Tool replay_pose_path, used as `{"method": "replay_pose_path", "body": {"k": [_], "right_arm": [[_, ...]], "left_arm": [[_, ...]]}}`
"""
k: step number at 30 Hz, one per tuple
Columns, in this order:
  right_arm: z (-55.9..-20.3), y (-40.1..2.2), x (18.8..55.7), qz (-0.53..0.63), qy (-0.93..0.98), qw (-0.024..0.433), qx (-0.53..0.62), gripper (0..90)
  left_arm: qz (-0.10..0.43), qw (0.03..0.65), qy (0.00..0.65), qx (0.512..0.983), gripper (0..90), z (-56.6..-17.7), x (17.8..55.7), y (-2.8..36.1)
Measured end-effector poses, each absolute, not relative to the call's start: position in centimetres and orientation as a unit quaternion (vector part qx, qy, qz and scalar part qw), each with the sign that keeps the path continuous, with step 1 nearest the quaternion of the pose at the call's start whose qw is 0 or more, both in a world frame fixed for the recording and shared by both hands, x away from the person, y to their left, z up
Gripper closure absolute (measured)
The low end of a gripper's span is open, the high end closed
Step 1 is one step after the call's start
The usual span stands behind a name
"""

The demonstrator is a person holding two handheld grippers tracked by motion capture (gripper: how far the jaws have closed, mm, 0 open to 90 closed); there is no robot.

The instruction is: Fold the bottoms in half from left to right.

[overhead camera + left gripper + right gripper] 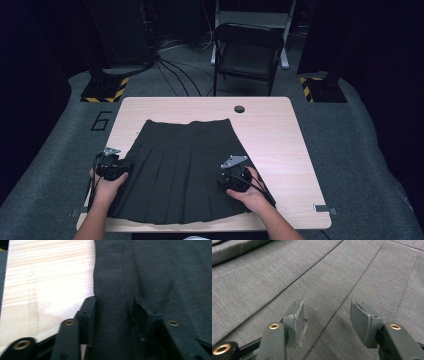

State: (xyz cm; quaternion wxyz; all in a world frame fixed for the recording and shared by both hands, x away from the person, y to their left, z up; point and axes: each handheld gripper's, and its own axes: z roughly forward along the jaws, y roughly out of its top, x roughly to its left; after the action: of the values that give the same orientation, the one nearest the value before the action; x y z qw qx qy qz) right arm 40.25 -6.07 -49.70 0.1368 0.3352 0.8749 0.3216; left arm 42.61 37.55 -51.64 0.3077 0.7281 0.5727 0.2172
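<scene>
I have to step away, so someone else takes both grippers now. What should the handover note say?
Left gripper: jaws open, straddling the left edge of the black pleated skirt, nothing pinched yet.
Right gripper: jaws open, low over the skirt's right side, cloth flat beneath them.
Skirt: spread flat on the wooden table, waistband far, hem near.
Done: skirt laid out, grippers placed.
Left: probably grip both sides and fold; no fold made yet.
</scene>
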Motion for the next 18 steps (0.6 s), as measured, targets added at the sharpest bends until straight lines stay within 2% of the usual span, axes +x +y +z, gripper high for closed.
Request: {"method": "replay_pose_path", "body": {"k": [3, 7, 18], "right_arm": [[-49.7, -6.2, 40.3, 0.324, 0.872, 0.136, 0.341, 44.8], [-49.6, -6.4, 40.5, 0.329, 0.869, 0.134, 0.345, 44.9], [-49.3, -7.1, 40.5, 0.337, 0.862, 0.129, 0.357, 45.1]], "left_arm": [[0.208, 0.308, 0.568, 0.735, 71.4, -51.5, 42.5, 37.3], [0.199, 0.317, 0.569, 0.733, 78.0, -51.5, 42.6, 37.2], [0.199, 0.296, 0.572, 0.738, 81.3, -50.4, 42.7, 36.9]]}}
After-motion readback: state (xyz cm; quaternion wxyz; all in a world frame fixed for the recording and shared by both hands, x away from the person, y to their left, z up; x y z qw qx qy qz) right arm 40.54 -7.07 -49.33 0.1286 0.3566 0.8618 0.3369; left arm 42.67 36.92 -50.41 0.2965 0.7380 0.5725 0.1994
